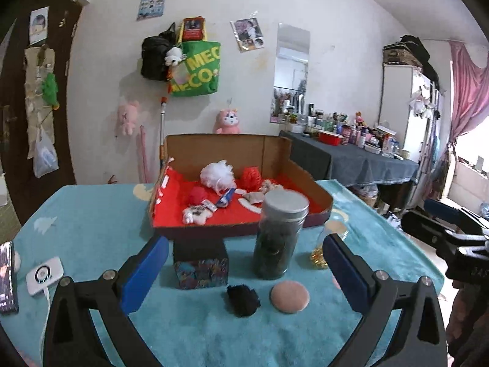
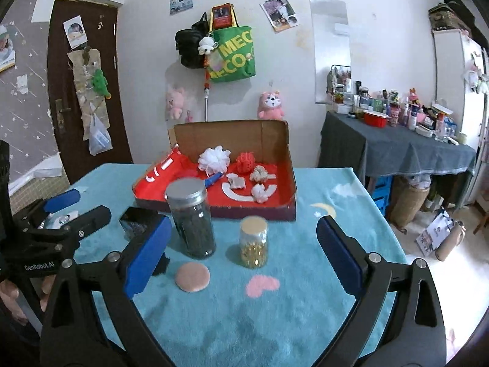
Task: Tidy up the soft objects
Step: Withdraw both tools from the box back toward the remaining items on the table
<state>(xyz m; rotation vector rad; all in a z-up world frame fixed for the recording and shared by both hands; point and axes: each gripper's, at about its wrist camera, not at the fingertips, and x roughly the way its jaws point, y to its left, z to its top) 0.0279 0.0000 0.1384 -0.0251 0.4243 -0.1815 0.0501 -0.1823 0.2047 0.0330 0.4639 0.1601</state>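
Left tool (image 1: 246, 270) spread wide with nothing between its blue pads, poised above the worktop covered in turquoise plush cloth (image 1: 91, 229), right tool (image 2: 243, 255) equally wide and empty. From left to right on the cloth: small black box with colourful patterned side (image 1: 200, 263), black fuzzy pom-pom (image 1: 243, 299), tall glass jar with grey metal lid (image 1: 279, 232), round pink powder puff (image 1: 289, 297), short jar of golden beads (image 2: 253, 241). Behind them, shallow cardboard tray lined in red (image 1: 318, 192), holding white mesh bath puff (image 1: 217, 173), red mesh puff (image 1: 251, 177) and small plush pieces.
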